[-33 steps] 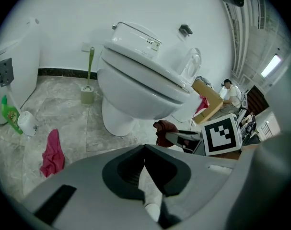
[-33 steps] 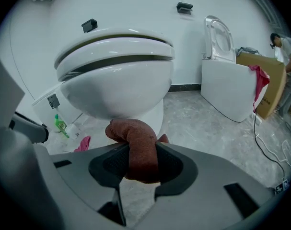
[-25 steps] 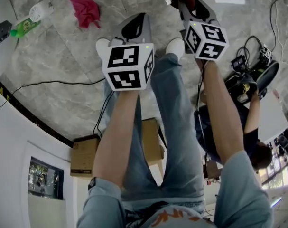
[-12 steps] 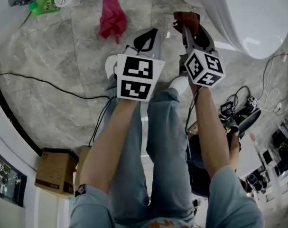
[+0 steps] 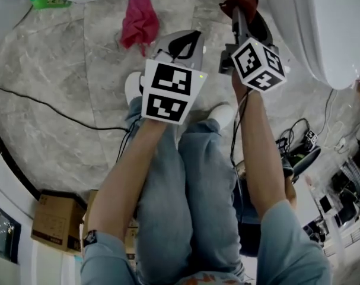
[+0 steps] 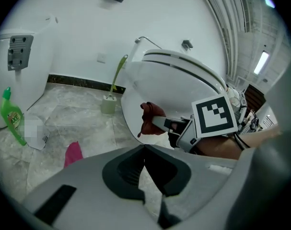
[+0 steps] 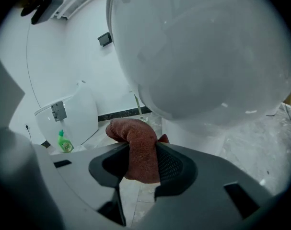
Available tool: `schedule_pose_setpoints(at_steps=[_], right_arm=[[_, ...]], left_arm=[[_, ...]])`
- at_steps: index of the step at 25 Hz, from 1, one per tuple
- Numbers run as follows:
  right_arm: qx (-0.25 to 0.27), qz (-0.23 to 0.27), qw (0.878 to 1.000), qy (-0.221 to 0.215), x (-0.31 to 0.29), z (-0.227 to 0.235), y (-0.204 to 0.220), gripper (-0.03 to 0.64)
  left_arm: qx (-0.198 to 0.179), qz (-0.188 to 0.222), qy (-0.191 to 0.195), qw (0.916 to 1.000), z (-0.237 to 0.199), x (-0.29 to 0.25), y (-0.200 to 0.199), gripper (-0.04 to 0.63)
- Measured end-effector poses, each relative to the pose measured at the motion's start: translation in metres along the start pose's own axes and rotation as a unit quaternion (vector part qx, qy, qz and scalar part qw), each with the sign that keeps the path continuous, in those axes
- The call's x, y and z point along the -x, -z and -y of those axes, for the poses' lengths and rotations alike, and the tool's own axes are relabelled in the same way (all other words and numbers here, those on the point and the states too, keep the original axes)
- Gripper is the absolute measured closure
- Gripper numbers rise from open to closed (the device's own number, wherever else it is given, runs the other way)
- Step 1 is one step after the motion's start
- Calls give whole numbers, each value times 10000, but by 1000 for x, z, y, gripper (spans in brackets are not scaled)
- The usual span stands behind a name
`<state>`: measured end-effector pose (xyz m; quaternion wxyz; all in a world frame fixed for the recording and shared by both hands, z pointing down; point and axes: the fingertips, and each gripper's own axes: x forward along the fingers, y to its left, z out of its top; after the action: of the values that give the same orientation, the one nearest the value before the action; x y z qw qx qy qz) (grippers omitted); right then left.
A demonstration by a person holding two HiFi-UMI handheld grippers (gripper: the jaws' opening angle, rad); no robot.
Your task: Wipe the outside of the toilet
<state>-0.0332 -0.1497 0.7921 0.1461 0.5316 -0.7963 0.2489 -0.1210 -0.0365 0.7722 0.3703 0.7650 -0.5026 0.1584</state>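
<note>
The right tongs [image 7: 141, 147] clamp a rust-brown terry cloth [image 7: 135, 134], its wad protruding toward the white ceramic toilet bowl [image 7: 198, 56], ready for wiping, we judge. The left tongs [image 6: 144, 148] are closed, empty and held aside.

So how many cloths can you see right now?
2. A brown cloth is clamped in the right hand-held gripper, near the toilet; a pink cloth lies on the floor. Others may be out of view.
</note>
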Motion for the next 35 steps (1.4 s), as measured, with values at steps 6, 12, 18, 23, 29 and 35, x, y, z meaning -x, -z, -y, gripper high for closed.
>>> schedule_pose_setpoints(at_steps=[6,12,18,23,29,35], right_arm=[[-135,241,9995,167,0,26,-1,468],[-245,343,9986,305,18,56,0,468],[66,203,9996,163,34,72,2,466],[223,44,9996,137,49,92,8,466],[245,-74,9991,328,61,136,8,466],[273,-206,9976,596,77,185,-9,466]], left_arm=[[-116,114,-31,9999,0,-12,-5,597],[-308,266,-21,9992,22,-23,-19,597],[-360,308,-17,9989,53,-36,-22,597],[-358,175,28,9992,82,-46,-16,597],[-226,20,104,9997,109,-58,-8,597],[-148,-162,162,9996,138,-69,-11,597]])
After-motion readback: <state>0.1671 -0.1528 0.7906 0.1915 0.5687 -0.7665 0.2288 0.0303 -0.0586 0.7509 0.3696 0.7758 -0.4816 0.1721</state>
